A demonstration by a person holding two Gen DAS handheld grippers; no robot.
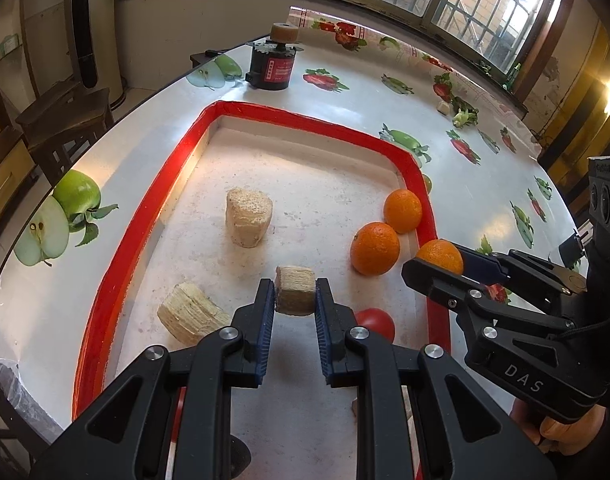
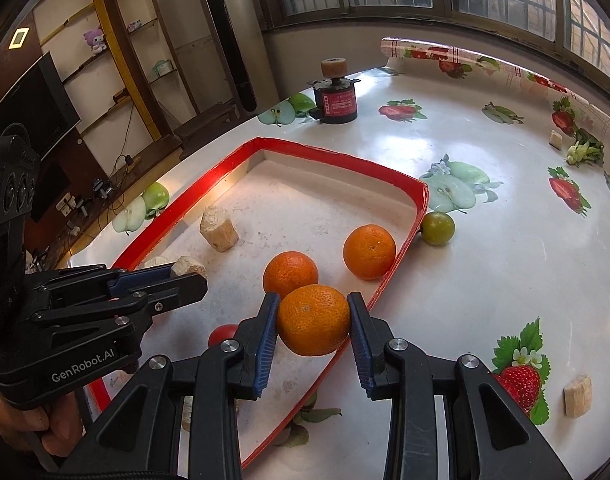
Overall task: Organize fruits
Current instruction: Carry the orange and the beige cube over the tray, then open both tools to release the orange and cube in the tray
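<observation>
A red-rimmed white tray (image 1: 153, 216) (image 2: 209, 188) lies on the fruit-print table. My left gripper (image 1: 295, 296) (image 2: 185, 276) is shut on a beige chunk (image 1: 295, 294) (image 2: 189, 266), held just above the tray floor. My right gripper (image 2: 311, 320) (image 1: 437, 264) is shut on an orange (image 2: 313, 320) (image 1: 441, 254), held over the tray's right rim. Two more oranges (image 1: 375, 248) (image 1: 403, 210) (image 2: 291, 274) (image 2: 369, 252) lie inside the tray near that rim. Two more beige chunks (image 1: 249, 216) (image 1: 191, 314) and a red tomato (image 1: 377, 322) (image 2: 221, 334) lie in the tray.
A green tomato (image 2: 437, 228) sits on the table just outside the tray's right corner. A black cylinder with a red label (image 1: 271, 68) (image 2: 337, 104) stands at the far edge. A beige chunk (image 2: 577, 396), a small chunk (image 2: 555, 138) and a leafy green piece (image 2: 583, 152) lie on the right.
</observation>
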